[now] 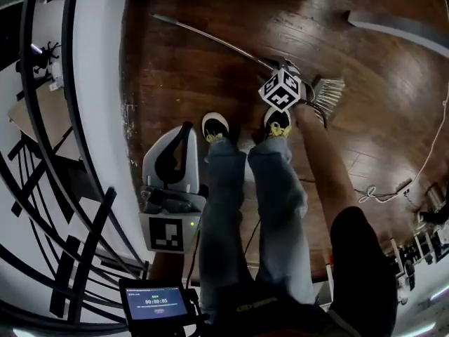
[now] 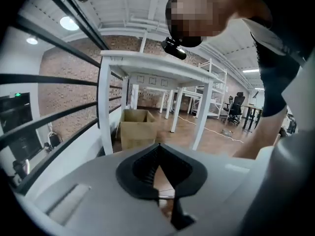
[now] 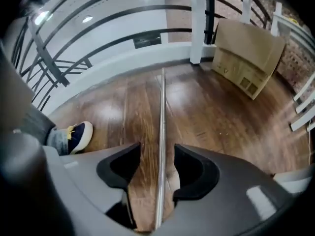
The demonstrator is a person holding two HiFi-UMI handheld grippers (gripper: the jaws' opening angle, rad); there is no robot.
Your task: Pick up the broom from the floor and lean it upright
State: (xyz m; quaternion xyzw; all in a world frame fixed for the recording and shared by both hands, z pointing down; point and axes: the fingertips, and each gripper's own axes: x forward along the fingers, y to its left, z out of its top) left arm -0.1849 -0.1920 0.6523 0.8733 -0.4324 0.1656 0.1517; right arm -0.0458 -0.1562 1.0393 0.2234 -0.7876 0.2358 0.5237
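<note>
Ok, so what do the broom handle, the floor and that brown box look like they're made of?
Broom handle: probably metal, a thin silvery rod with a bright sheen along its length.
Floor: wood planks, dark brown with a glossy finish; grain, board seams and light reflections all show.
Box: plain brown cardboard, matte, with creased, folded edges.

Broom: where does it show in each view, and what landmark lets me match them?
Head view: broom lies upper middle, handle running to upper left, bristles at right.
Left gripper view: not in it.
Right gripper view: its handle runs up the centre, between the jaws of the open right claw.
Shared landmark: box, left of centre in the left gripper view; same box upper right in the right gripper view.
</note>
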